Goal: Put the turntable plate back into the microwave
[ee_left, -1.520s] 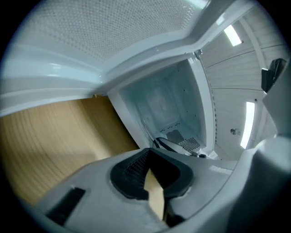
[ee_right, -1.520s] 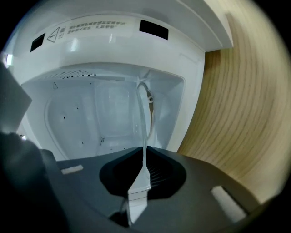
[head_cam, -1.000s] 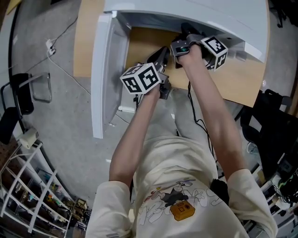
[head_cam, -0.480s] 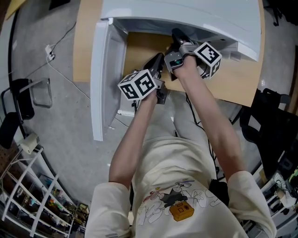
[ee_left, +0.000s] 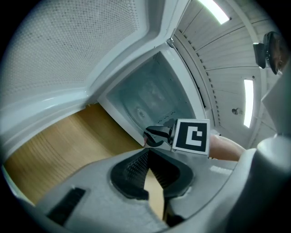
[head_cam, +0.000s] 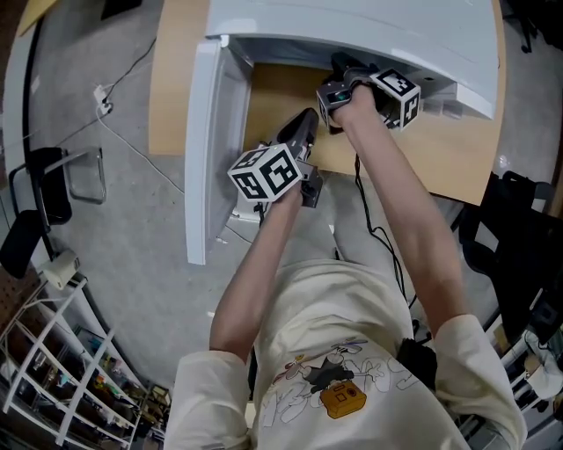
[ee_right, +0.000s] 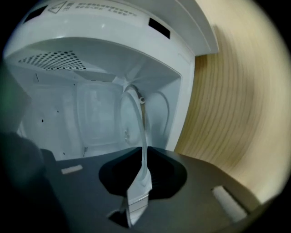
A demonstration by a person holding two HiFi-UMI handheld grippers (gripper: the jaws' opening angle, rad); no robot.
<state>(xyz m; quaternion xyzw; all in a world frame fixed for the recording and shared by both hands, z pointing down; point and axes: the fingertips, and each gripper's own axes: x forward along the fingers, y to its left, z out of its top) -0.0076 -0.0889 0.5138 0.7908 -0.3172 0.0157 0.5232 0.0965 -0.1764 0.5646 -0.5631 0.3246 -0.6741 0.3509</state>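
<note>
Grey speckled floor (head_cam: 114,220). Light wooden table (head_cam: 440,158) stands along the top edge. Black chair (head_cam: 35,198) at left. White wire rack (head_cam: 53,369) (lower left corner). Panelled ceiling (ee_left: 227,59) carries a strip light (ee_left: 248,102).

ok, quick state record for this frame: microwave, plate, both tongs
microwave: on wooden table, door swung open
plate: glass, on edge, reaching into the cavity, not yet laid flat
right tongs: just been closing, clamped on the plate's rim
left tongs: shut, empty, outside the microwave above the table
</note>
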